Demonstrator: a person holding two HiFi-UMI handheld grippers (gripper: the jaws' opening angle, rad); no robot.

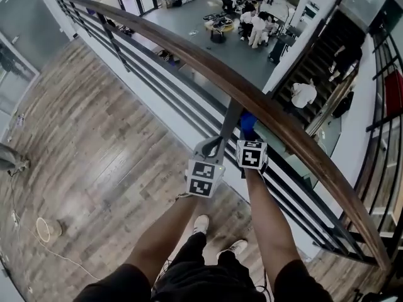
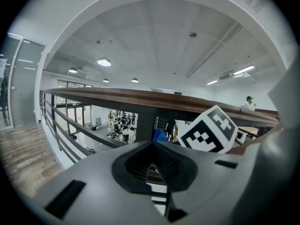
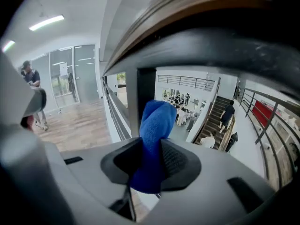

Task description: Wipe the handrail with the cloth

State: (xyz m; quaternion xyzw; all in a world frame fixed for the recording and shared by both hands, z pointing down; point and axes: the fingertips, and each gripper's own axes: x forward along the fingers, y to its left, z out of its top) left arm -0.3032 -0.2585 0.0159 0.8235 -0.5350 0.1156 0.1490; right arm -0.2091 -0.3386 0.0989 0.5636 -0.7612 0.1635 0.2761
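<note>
Right gripper view: tongs [image 3: 150, 161] clamp cloth [image 3: 157, 124] below handrail [image 3: 197, 6].

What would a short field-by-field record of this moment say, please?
Right claw: shut on the blue cloth, held just under the handrail
Left claw: shut, nothing between its jaws, beside the dark post
Cloth contact: cannot tell whether it touches the rail
Standing surface: wood floor
Beyond the railing: people on a lower level, staircase at right
</note>
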